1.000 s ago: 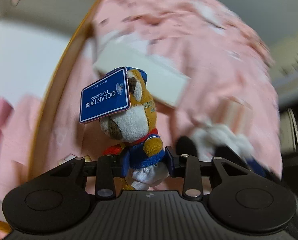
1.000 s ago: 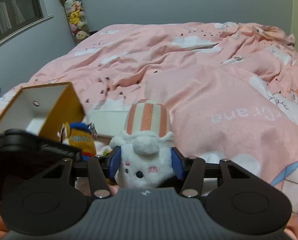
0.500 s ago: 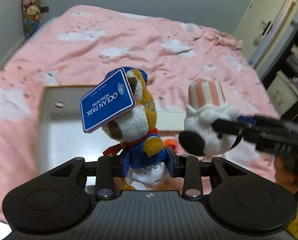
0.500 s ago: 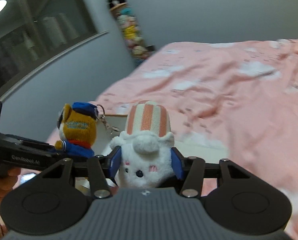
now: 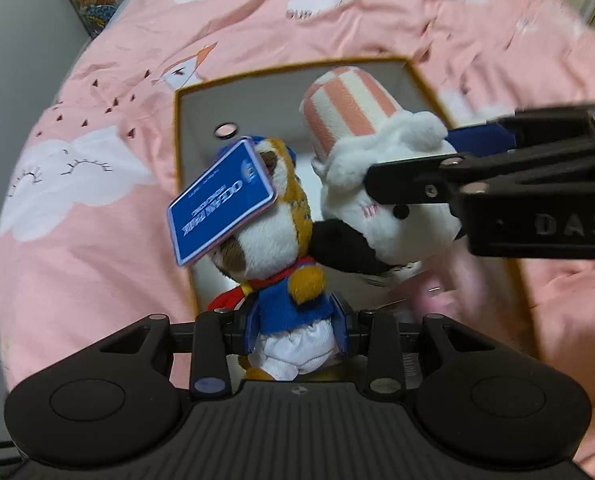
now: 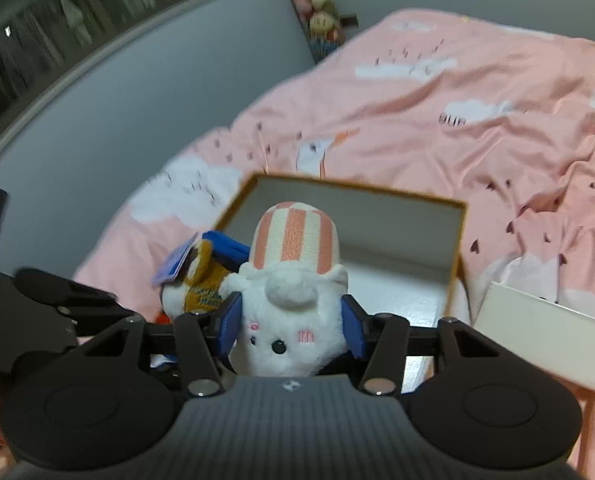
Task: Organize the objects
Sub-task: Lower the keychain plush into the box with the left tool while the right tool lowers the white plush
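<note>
My left gripper [image 5: 295, 326] is shut on a small orange plush in a blue jacket [image 5: 289, 248]; a blue Ocean Park tag [image 5: 221, 208] hangs in front of its face. My right gripper [image 6: 291, 326] is shut on a white plush with a pink-and-white striped hat [image 6: 293, 304]. In the left wrist view the white plush [image 5: 377, 196] hangs just right of the orange one, held by the right gripper [image 5: 429, 176] coming in from the right. Both toys hover over an open box with a mustard rim [image 5: 185, 96], white inside. From the right wrist view the orange plush [image 6: 201, 284] sits left of the white one, above the box [image 6: 455, 248].
The box lies on a bed with a pink quilt [image 5: 97, 152] printed with clouds. A white lid [image 6: 545, 340] lies right of the box. A column of plush toys [image 6: 317, 12] stands in the corner by the grey wall. A window [image 6: 57, 8] is on the left.
Both grippers have swung with their plush toys from beside the box to above its open inside. The left view has tilted downward and rolled. The two toys have come closer together.
</note>
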Motion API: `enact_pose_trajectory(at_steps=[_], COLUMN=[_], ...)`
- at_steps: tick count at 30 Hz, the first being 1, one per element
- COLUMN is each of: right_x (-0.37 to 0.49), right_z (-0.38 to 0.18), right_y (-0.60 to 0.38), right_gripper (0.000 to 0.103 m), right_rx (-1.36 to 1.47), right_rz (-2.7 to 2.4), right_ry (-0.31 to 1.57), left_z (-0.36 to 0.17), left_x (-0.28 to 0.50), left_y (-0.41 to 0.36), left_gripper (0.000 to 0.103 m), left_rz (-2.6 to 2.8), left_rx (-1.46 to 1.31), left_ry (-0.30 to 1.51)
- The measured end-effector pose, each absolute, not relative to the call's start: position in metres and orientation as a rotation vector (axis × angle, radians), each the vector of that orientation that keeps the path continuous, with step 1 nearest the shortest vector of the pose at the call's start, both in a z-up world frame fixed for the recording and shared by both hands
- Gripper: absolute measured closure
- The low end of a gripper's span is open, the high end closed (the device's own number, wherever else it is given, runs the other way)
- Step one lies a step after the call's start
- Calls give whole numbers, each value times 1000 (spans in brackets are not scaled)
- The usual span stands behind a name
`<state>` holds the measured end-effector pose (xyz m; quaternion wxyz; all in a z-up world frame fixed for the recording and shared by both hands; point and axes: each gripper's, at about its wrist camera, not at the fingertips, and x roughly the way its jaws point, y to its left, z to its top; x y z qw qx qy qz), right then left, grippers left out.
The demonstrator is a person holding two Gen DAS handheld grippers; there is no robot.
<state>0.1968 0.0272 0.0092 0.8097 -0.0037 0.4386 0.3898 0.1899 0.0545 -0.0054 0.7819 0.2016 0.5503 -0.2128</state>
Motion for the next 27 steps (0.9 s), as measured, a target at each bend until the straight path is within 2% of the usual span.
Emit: enact_pose_trajectory(at_steps=[10,15,23,27], right_x=[212,214,215,217], right_z=[-41,-57,-66,-56], right_y=[62,74,79,71], right_gripper=[49,48,42,42], right_rx=[-139,-172,-188,-176], right_rz=[845,848,859,869], right_ry=[1150,1213,1216,1202], left_z=[-31,-37,-26,-4], left_x=[193,193,190,186], left_y=[49,51,60,72], left_gripper=[62,57,48,49], left_rz=[-463,-482,-546,-602], left_rx=[565,581,537,470], left_ry=[1232,1250,1225,1179])
